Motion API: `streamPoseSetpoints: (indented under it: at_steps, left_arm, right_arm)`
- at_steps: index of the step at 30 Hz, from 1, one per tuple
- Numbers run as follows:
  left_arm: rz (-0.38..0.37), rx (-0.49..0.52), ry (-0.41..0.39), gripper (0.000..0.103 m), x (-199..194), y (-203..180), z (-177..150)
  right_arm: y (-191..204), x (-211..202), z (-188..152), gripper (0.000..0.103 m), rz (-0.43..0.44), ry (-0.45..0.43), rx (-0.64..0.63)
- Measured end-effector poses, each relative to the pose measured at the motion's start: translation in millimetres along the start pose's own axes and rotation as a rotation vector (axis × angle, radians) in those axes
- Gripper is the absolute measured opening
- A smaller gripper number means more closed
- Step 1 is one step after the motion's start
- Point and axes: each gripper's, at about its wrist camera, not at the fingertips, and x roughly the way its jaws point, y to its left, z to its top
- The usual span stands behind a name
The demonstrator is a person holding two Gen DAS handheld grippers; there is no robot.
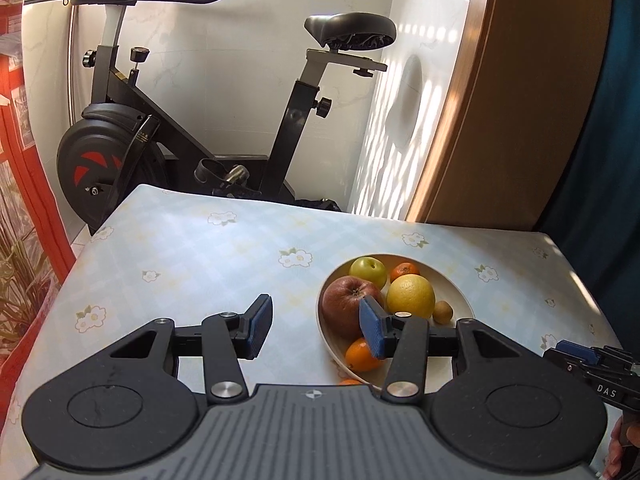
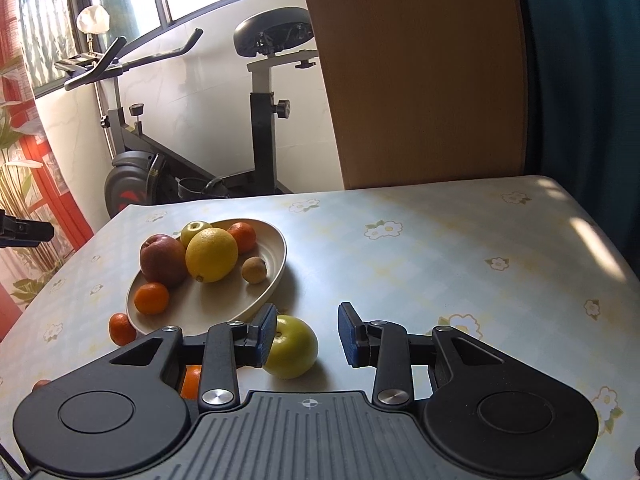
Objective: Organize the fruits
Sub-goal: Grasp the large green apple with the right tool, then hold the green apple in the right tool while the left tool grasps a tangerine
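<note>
While your right gripper [image 2: 307, 335] holds its fingers apart with nothing between the pads, a green apple [image 2: 292, 347] lies on the surface [image 2: 440, 248] just behind its left finger (touching or not, I cannot tell). Your left gripper [image 1: 316, 328] is also open and empty. Farther, the bowl [image 2: 276, 256] holds apples, a lemon [image 2: 211, 254] and mandarins.

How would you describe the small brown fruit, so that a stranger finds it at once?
Find the beige oval bowl on the flowered tablecloth. Inside it, beside the large yellow citrus, lies the small brown fruit. It is the smallest fruit there, dull brown, while the others are red, green, yellow or orange.
</note>
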Motion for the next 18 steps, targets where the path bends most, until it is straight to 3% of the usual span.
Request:
streamPoseSetpoints:
  at_steps: [7,18]
  left_arm:
    - [0.046,0.043,-0.047,0.051,5,6,16]
    - [-0.019,0.021,0.076,0.055,38,8,-13]
  right_arm:
    - [1,8,-4,0.033,0.030,0.030,0.031]
    - [8,23,-5,0.050,0.037,0.067,0.004]
